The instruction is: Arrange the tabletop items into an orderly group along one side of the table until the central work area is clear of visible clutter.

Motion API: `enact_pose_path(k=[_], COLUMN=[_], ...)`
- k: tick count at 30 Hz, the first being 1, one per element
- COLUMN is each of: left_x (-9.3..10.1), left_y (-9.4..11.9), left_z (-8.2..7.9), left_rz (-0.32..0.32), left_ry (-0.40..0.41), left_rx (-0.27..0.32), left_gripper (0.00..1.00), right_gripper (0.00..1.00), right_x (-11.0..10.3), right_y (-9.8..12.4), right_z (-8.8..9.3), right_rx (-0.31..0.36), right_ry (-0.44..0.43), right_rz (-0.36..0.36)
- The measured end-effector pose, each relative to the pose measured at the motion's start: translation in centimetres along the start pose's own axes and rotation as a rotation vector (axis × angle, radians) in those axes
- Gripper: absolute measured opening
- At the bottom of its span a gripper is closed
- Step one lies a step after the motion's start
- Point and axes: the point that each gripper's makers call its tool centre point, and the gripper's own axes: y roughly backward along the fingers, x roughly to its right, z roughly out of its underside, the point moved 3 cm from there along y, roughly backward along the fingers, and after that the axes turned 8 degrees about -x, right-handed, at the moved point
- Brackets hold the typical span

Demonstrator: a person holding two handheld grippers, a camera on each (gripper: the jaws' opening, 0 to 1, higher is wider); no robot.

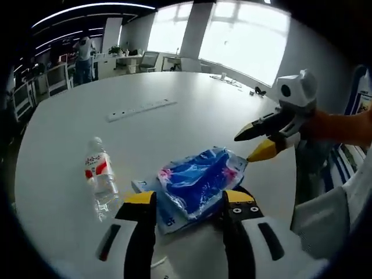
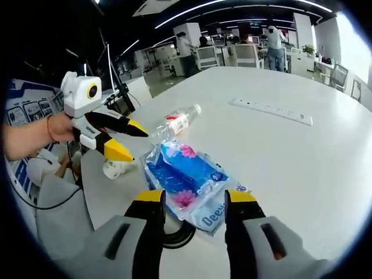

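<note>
- Left tongs (image 1: 189, 203): jaws spread wide, nothing between them, hovering just short of the blue tissue pack (image 1: 200, 183).
- Right tongs (image 2: 195, 200): also wide apart, empty, sitting at the opposite edge of the same pack (image 2: 183, 177).
- From the left gripper view my right tongs (image 1: 256, 145) come in from the right, tips parted, just above the pack's corner.
- Pack lies flat on the white desk (image 1: 174, 133), on top of a second pale blue pack (image 2: 218, 212) with printed lettering.
- Water bottle (image 1: 100, 174), red label, stands upright on the desk near the packs, not touching them.
- White power strip (image 1: 141, 109) lies well apart, further out on the desk.
- Crumpled white cup (image 2: 116, 168) near the desk edge; black cable (image 2: 177, 235) by my right jaw.
</note>
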Motion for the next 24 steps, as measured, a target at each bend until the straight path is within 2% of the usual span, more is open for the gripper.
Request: enact_pose_path(k=[12, 24], left_x=[-0.4, -0.5], left_y=[-1.1, -2.1], left_z=[0.7, 1.3], left_rz=[-0.007, -0.003], left_ry=[0.031, 0.054], left_rx=[-0.051, -0.093], left_gripper=[0.34, 0.29], right_gripper=[0.34, 0.23], right_x=[0.3, 0.6], right_y=[-1.3, -2.0], right_z=[0.3, 0.9], right_rx=[-0.03, -0.063], right_ry=[-0.018, -0.047], right_rz=[-0.001, 0.002])
